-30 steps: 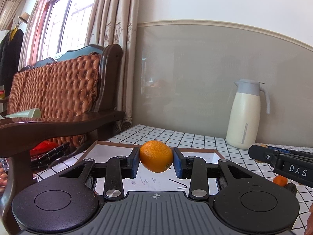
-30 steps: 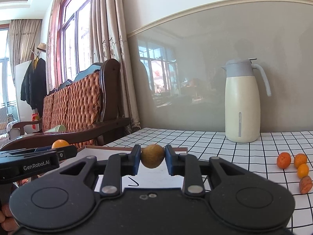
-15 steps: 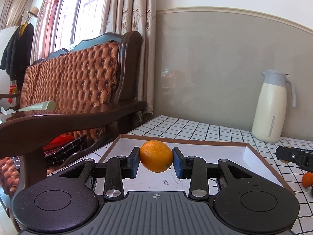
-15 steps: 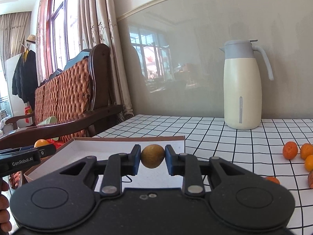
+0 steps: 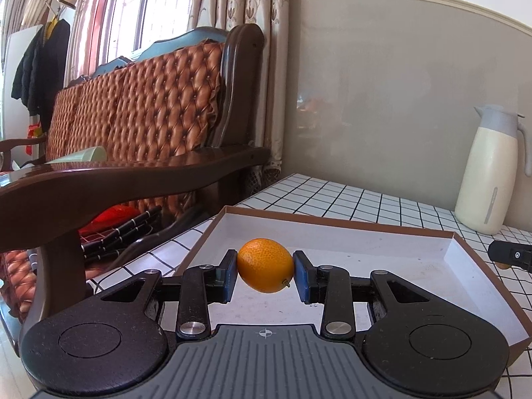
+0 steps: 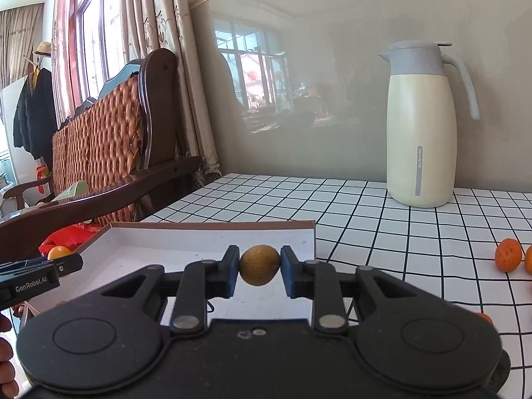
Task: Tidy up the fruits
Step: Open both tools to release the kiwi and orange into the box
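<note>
Fruit sits in both grippers. The left gripper [image 5: 265, 271] has its jaws closed across an orange [image 5: 265, 265], pads on its two sides, the stem nub low on the right. The fruit hangs above the white floor of the box [image 5: 392, 232], near its left half, not touching it as far as can be judged. The right gripper [image 6: 260, 271] is closed the same way on a smaller brown fruit [image 6: 259, 265], round and dull-skinned, held over the box [image 6: 212, 225] near its right wall.

Both fruits look light and firm enough for a side pinch, yet the orange has a thin, smooth rind that would likely bruise or slip under a hard squeeze; holding across the widest part, as now, seems the safest place. The brown one looks harder-shelled and could roll once let go, so a low release onto the box floor is probably wise.

Outside the box, on the checked tabletop [image 6: 382, 219], more small oranges [image 6: 508, 254] lie at the far right, well apart from the box, so sorting is likely unfinished. A cream jug [image 6: 422, 139] stands at the back by the wall. A wooden sofa [image 5: 159, 109] flanks the tabletop on the left.
</note>
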`<state>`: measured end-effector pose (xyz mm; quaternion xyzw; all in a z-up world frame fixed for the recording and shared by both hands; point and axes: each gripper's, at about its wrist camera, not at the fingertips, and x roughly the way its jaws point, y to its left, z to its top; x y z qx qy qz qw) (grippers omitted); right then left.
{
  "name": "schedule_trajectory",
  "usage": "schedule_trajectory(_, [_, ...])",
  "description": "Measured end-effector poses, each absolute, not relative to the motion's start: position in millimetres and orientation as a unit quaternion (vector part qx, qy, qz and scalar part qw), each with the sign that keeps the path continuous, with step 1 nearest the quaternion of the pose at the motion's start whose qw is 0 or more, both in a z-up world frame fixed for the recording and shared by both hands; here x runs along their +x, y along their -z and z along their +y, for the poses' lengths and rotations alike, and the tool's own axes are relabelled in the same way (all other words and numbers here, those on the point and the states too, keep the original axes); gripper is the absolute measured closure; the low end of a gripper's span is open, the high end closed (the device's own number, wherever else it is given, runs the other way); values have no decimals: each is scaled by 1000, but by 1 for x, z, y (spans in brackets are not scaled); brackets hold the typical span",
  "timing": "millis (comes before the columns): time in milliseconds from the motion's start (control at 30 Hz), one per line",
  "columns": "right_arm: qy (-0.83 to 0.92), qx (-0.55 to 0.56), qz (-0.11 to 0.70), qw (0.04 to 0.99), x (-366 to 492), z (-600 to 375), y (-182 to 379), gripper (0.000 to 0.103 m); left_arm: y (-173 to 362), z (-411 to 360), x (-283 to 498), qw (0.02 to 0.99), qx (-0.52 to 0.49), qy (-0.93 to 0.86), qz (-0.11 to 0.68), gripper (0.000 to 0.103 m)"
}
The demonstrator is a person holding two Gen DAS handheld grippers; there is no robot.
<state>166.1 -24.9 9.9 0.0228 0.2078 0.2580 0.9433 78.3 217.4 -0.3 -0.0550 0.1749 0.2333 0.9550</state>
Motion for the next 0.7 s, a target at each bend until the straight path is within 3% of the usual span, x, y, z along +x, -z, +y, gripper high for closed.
schedule_trajectory(267, [-256,8,222,941,171,-16,-1,83,9,230,91,947,-59,-244,200,67])
schedule_trajectory(300, [-253,4,220,942,171,-15,-1,76,10,230,92,946,-58,-249,200,67])
schedule_trajectory(333, [-243,2,218,945,171,-14,-1,50,11,231,93,945,-58,-253,201,67])
schedule_trajectory(367, [-231,4,213,950,171,-15,-1,32,11,232,94,943,-60,-255,203,64])
schedule_trajectory(400, [-219,12,199,955,169,-18,-2,14,10,234,94,942,-66,-256,205,56])
schedule_trajectory(433, [-209,25,181,961,165,-23,-5,14,8,234,92,942,-76,-259,200,18])
schedule_trajectory(467, [-199,37,165,965,162,-28,-9,13,4,233,87,942,-80,-270,181,0])
schedule_trajectory(533, [-198,61,143,968,158,-38,-17,6,-8,226,74,950,-62,-273,140,0])
schedule_trajectory(700, [-205,96,129,965,153,-59,-23,6,-23,216,56,950,-45,-290,104,0])
